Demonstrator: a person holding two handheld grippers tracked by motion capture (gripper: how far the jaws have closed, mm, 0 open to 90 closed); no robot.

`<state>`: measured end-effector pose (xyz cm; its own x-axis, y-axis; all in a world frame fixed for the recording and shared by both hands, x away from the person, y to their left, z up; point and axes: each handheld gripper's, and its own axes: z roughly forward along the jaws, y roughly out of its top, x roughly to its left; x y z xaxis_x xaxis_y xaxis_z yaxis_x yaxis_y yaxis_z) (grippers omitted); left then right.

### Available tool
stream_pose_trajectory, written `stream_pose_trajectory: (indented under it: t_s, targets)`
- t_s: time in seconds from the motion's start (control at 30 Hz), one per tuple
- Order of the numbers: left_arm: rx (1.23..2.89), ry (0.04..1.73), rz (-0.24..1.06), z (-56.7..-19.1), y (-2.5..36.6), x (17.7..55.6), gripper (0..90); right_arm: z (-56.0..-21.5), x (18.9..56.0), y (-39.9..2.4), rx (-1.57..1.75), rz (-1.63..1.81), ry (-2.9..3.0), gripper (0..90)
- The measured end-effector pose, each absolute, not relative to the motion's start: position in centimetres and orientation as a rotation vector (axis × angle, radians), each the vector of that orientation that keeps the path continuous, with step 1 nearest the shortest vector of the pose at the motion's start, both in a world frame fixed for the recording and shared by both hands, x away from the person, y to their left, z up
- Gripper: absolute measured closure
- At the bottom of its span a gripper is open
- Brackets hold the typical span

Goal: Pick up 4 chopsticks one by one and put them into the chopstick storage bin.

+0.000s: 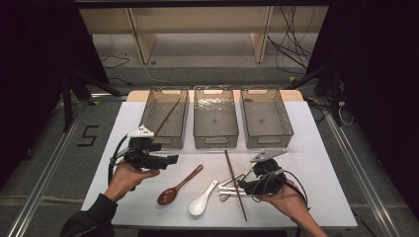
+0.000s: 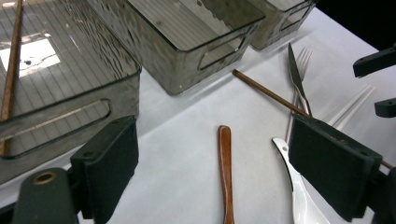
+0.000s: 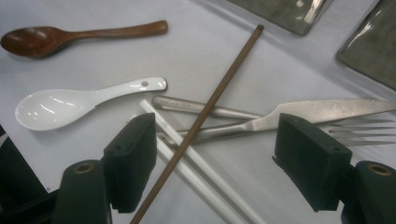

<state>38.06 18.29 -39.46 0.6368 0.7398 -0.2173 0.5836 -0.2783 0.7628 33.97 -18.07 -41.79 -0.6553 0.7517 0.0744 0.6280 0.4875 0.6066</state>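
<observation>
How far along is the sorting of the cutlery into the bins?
Early. One brown chopstick lies in the left bin. The right gripper hangs open over the cutlery pile. The other chopstick, wooden spoon, white spoon, fork and knife remain on the table.

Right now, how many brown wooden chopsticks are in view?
2. One chopstick leans inside the left bin. The other chopstick lies on the table, across the metal cutlery and white chopsticks. More could be hidden.

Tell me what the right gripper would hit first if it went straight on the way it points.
Probably the brown chopstick, which crosses the white chopsticks, knife and fork between the open jaws of the right gripper. It lies on top of that pile, though depth is hard to judge.
</observation>
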Motion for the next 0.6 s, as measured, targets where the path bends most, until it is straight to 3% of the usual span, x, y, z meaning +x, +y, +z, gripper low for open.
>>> stream_pose_trajectory:
  t_s: [0.6]
  targets:
    - [2.006,1.025,0.232,-40.0,18.2,36.3,15.6,-43.4,35.6,-16.2,1.177,0.726,2.725,48.5]
